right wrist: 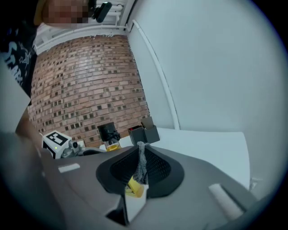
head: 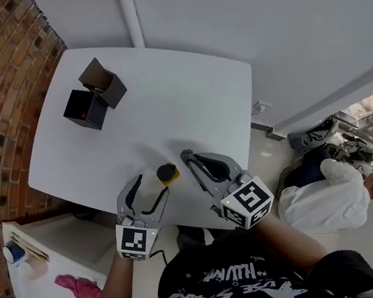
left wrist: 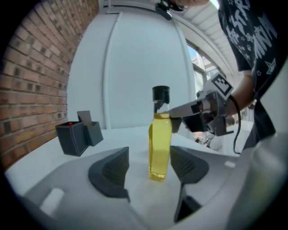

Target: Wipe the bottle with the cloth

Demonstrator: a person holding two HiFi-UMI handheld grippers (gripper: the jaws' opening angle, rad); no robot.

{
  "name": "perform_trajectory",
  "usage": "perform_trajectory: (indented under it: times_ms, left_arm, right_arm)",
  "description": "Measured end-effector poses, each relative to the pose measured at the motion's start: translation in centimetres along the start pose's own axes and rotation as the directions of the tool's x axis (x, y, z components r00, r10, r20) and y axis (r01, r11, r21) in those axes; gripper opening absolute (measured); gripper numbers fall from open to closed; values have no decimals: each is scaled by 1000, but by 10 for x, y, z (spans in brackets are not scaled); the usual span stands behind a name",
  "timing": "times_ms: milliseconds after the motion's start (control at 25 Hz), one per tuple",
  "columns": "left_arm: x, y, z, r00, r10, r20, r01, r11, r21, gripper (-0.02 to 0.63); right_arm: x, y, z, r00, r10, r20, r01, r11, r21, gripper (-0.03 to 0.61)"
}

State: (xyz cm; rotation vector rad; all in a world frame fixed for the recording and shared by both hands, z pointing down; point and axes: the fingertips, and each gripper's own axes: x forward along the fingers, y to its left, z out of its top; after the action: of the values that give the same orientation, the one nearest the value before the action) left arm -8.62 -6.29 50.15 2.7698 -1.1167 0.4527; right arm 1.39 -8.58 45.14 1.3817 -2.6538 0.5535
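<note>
Bottle (head: pixel 168 173): yellow liquid, black cap, standing upright on white table (head: pixel 185 95).
Left gripper (head: pixel 149 188): jaws wide apart, 1 on each side of the bottle, pads clear of it.
Right gripper (head: pixel 193 165): just right of the bottle, jaws closed on a grey cloth (right wrist: pixel 141 161).
2 black boxes (head: pixel 92 95): well beyond the bottle, to its left.

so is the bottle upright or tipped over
Upright: the bottle stands on its base on the table, cap on top.
</note>
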Motion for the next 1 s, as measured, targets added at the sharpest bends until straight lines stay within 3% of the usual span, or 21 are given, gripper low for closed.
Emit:
perform_trajectory:
  times_ms: [200, 320, 1000]
  left_arm:
    - [-13, -6, -1, 986, 164, -15, -165, 975, -148, 278]
    - [-11, -15, -5, 978, 210, -15, -208, 953, -220, 278]
    - [-13, -12, -6, 948, 315, -30, -314, 920, -233, 278]
  right_arm:
    - [10, 10, 0, 996, 93, -9, -92, 989, 112, 41]
    - [13, 15, -7, 992, 124, -29, -119, 986, 120, 41]
    - [37, 4, -63, 977, 154, -145, -137, 984, 117, 41]
